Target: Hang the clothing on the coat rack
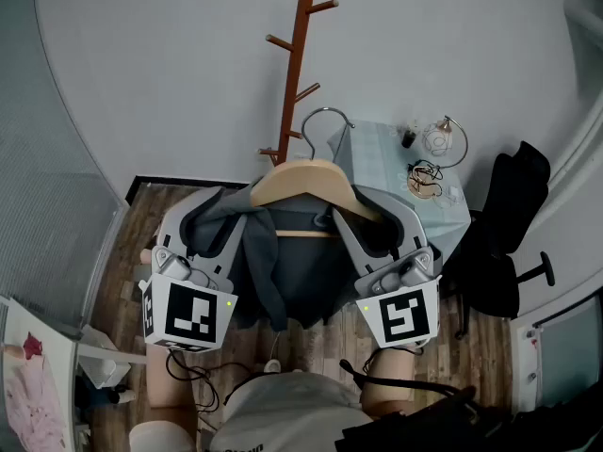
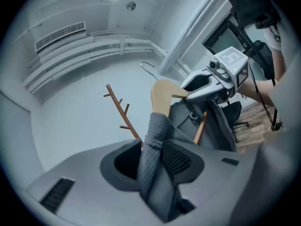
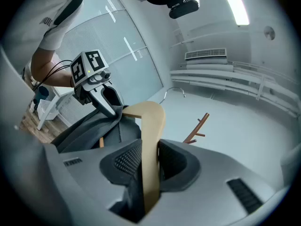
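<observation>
The left claw (image 2: 151, 161) is closed partway on a fold of the grey quilted garment (image 1: 283, 271). In the left gripper view the cloth fills the gap between the two pads and spills out below them. In the head view this claw reaches up to the left shoulder of the garment, just under the left arm of the wooden hanger (image 1: 316, 177).

The garment is draped over the hanger and hangs down between the two grippers, above the wooden floor (image 1: 122, 243) and clear of it. The hanger is held roughly level in the air. Its wire hook (image 1: 326, 110) points up, just to the right of the pole of the brown coat rack (image 1: 298, 64), and sits on none of the pegs. Whether hook and pole touch cannot be told.

The right claw (image 3: 150, 164) is clamped partway shut on the right arm of the hanger. In the right gripper view the pale wood stands edge-on between the pads, pressed from both sides, with a little dark cloth beneath it.

To the right of the rack stands a small surface (image 1: 377, 153) under a pale blue cloth, with a round glass object (image 1: 438, 139) and a tangle of cable (image 1: 424, 179) near its right edge. A black office chair (image 1: 509, 215) stands just beside that edge.
</observation>
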Action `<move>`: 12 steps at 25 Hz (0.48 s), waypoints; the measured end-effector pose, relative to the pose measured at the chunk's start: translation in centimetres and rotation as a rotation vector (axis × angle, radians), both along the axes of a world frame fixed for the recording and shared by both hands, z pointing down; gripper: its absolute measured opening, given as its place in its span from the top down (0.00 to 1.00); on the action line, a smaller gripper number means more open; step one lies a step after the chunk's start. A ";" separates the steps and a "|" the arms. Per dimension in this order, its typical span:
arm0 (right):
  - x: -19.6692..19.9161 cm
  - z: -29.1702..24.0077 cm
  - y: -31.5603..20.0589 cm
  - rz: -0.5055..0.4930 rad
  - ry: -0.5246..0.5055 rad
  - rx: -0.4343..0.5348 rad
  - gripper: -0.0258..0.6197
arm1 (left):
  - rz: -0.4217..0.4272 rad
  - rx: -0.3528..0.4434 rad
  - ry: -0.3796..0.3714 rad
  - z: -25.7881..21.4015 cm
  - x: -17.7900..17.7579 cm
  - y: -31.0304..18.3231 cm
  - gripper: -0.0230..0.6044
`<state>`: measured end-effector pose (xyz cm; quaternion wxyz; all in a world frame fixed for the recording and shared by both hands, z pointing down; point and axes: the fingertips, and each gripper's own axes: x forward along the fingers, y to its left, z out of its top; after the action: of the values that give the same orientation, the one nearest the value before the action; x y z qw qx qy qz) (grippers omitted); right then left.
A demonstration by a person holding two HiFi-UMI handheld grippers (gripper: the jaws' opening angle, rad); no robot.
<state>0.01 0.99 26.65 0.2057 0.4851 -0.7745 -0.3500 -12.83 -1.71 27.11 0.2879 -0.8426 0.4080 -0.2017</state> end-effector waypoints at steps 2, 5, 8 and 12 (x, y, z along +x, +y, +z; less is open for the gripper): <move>0.0 0.0 -0.1 -0.001 0.000 0.002 0.77 | -0.001 0.001 -0.001 0.0 0.0 -0.1 0.73; 0.0 0.0 -0.2 -0.003 -0.001 0.001 0.77 | -0.007 0.004 -0.001 0.0 0.0 -0.1 0.73; 0.0 0.0 -0.2 -0.007 -0.002 0.000 0.77 | -0.007 0.009 -0.004 0.0 -0.1 -0.1 0.73; 0.1 0.2 -0.4 -0.004 0.000 -0.003 0.77 | -0.007 0.014 -0.003 0.1 0.0 -0.2 0.73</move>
<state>0.12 0.60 26.87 0.2059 0.4829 -0.7761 -0.3493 -12.85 -1.89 27.17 0.2937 -0.8389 0.4118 -0.2010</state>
